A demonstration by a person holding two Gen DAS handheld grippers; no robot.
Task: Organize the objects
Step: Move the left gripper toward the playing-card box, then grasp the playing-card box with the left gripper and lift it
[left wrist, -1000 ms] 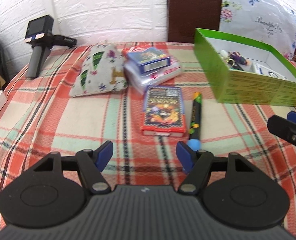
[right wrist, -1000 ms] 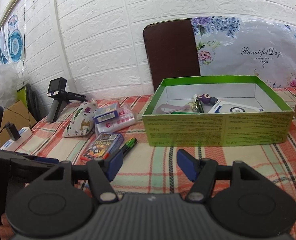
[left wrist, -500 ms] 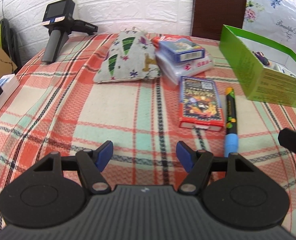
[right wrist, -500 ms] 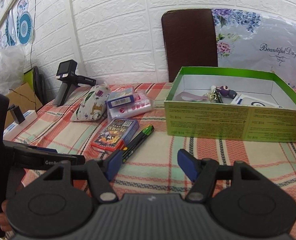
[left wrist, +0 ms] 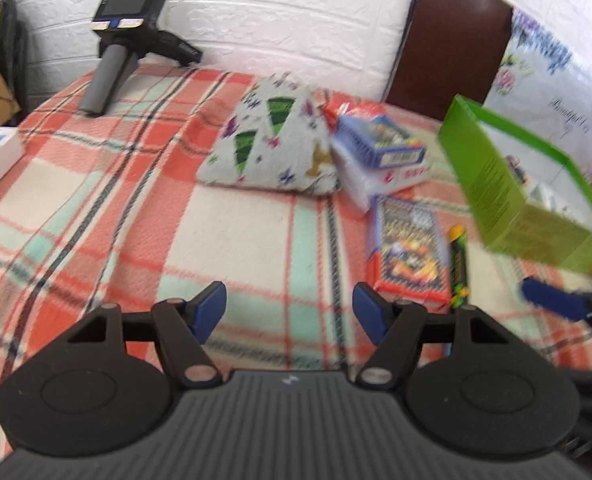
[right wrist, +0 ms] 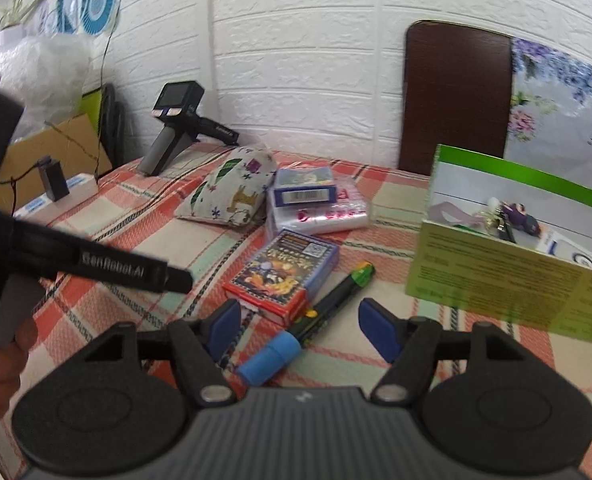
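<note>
Both grippers shifted leftward; right gripper (right wrist: 299, 326) jaws opening over marker (right wrist: 307, 322), left gripper (left wrist: 290, 312) parted, empty.

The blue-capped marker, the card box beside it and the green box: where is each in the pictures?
Blue-capped marker (right wrist: 296, 330), right wrist view, on its black barrel just above the cap.
Card box (right wrist: 286, 272), right wrist view, on its printed top face.
Green box (right wrist: 507, 280), right wrist view, on its near outer wall.

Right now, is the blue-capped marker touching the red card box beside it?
Touching, it seems: in the right wrist view the marker lies against the card box corner, no cloth showing between.
</note>
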